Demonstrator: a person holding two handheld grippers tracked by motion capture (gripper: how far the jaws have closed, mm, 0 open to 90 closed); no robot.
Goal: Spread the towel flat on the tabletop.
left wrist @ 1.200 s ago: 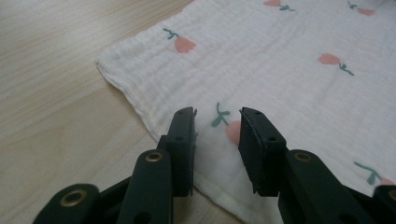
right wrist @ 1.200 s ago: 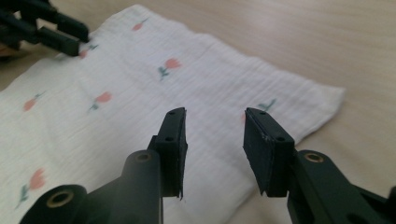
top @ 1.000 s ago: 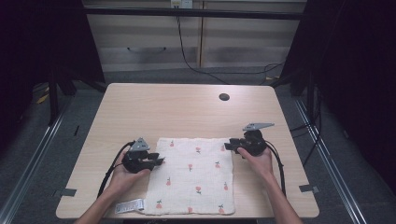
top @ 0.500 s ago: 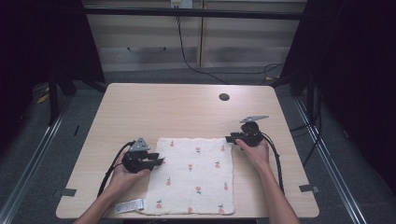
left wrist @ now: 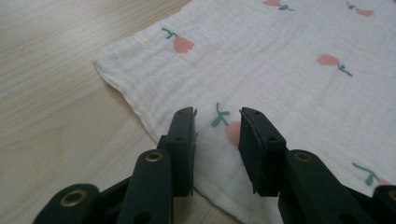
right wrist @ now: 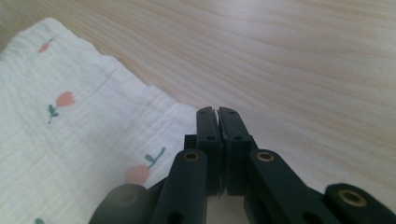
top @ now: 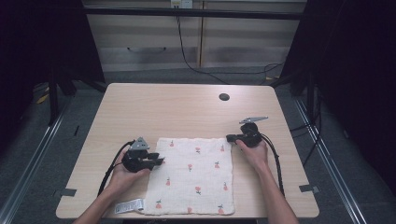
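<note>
The flowery cloth (top: 194, 175) lies flat on the near half of the table (top: 177, 112). The right gripper (right wrist: 217, 122) has just been closing, now pinching the cloth's far right corner. The left gripper (left wrist: 217, 133) sits spread over its left edge, not gripping.

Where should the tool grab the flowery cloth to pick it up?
Probably at a far corner. The cloth lies flat, so only its thin edges give a lip to pinch. Slide in low from the bare table beside it, as the right tool is placed.
</note>
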